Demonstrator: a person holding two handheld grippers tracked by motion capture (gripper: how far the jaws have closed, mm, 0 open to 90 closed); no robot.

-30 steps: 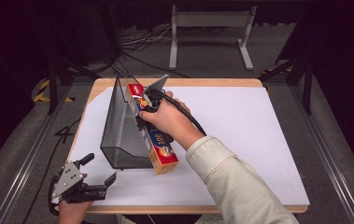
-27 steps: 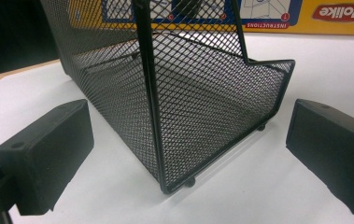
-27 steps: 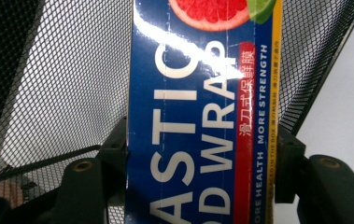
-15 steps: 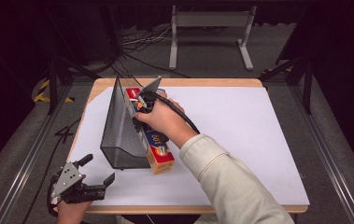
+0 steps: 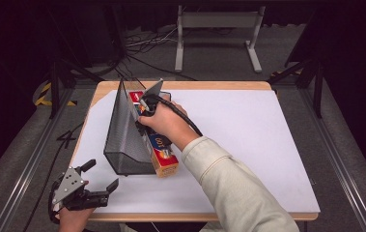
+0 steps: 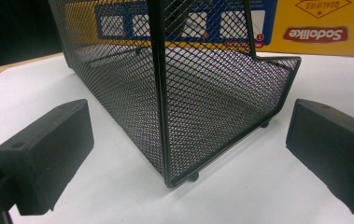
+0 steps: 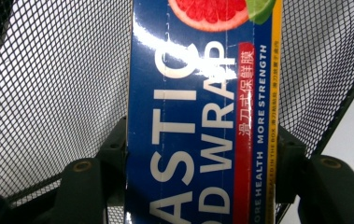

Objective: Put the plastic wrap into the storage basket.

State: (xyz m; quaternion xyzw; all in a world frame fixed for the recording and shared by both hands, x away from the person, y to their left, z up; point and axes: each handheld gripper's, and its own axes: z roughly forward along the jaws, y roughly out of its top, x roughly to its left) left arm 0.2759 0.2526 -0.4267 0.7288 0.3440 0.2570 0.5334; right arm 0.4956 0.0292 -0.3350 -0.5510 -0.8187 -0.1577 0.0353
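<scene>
White covers most of the wooden table (image 5: pixel 294 212), with dark floor and black cables around it. On the table stands a black wire-mesh file holder (image 5: pixel 122 140), the kind with slanted sides and an open top. It sits on the left part of the white sheet.

A long blue and yellow box of plastic wrap (image 5: pixel 160 153) lies against the right side of the mesh holder. Its far end is up by the holder's tall back, and its orange near end pokes out past the holder's low front. The box touches the mesh.

The right gripper (image 5: pixel 144 110) is clamped on the box, near its far end. In the right gripper view, the two black jaws press on both long sides of the box (image 7: pixel 202 140), and mesh (image 7: pixel 58 93) shows behind it on both sides. White words on the box read "WRAP", and a pink fruit slice sits at the top.

The left gripper (image 5: pixel 101 181) is in front of the holder, near the table's close edge, well apart from the box. Its jaws are wide apart and hold nothing. In the left gripper view, the holder's front corner (image 6: pixel 179 154) stands between the two open jaws without touching them, and the yellow box (image 6: pixel 315 28) shows behind the mesh.
</scene>
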